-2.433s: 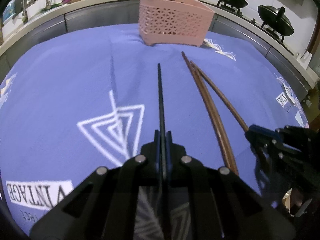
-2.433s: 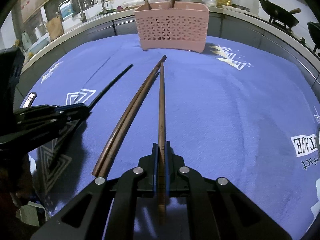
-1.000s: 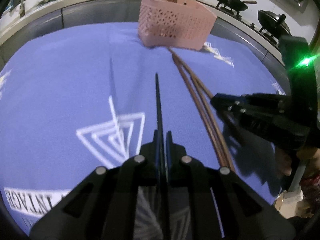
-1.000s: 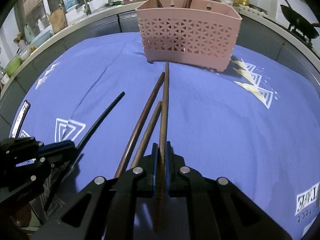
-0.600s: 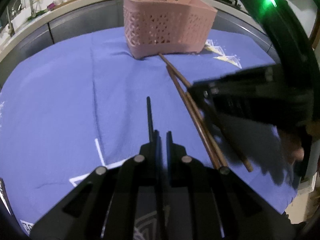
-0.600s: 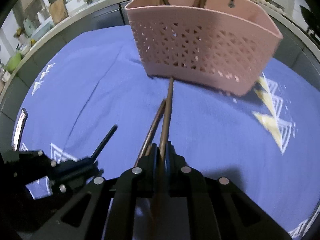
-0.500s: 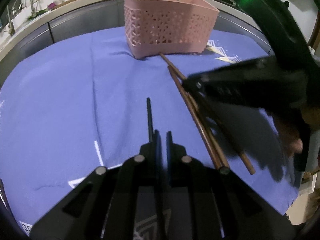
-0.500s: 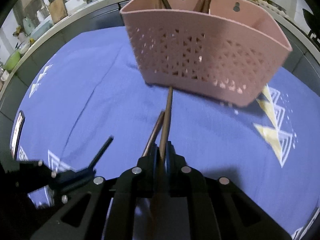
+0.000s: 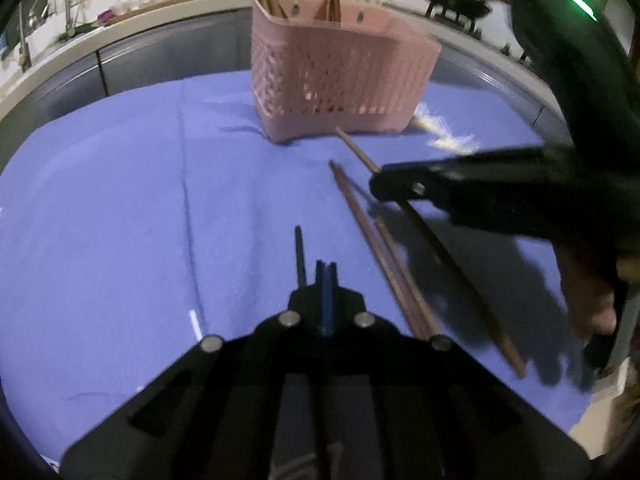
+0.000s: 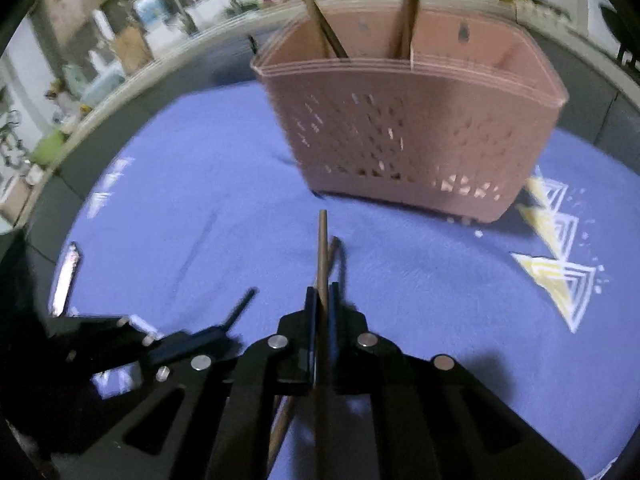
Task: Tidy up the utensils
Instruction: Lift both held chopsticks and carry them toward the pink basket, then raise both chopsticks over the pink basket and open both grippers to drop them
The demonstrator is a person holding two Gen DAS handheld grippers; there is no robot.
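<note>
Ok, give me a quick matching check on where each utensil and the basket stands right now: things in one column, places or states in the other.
Things:
1. black chopstick
2. single brown chopstick
3. pair of brown chopsticks
4. pink basket

States:
A. lying loose on the blue cloth
B. clamped in the right gripper
C. standing at the cloth's far end, utensils upright inside
D. poking out beside the left gripper

Pairs: 1-D, 2-B, 3-A, 4-C.

Both grippers' jaws have just closed further: the right on its chopstick, the left with nothing clearly between.
</note>
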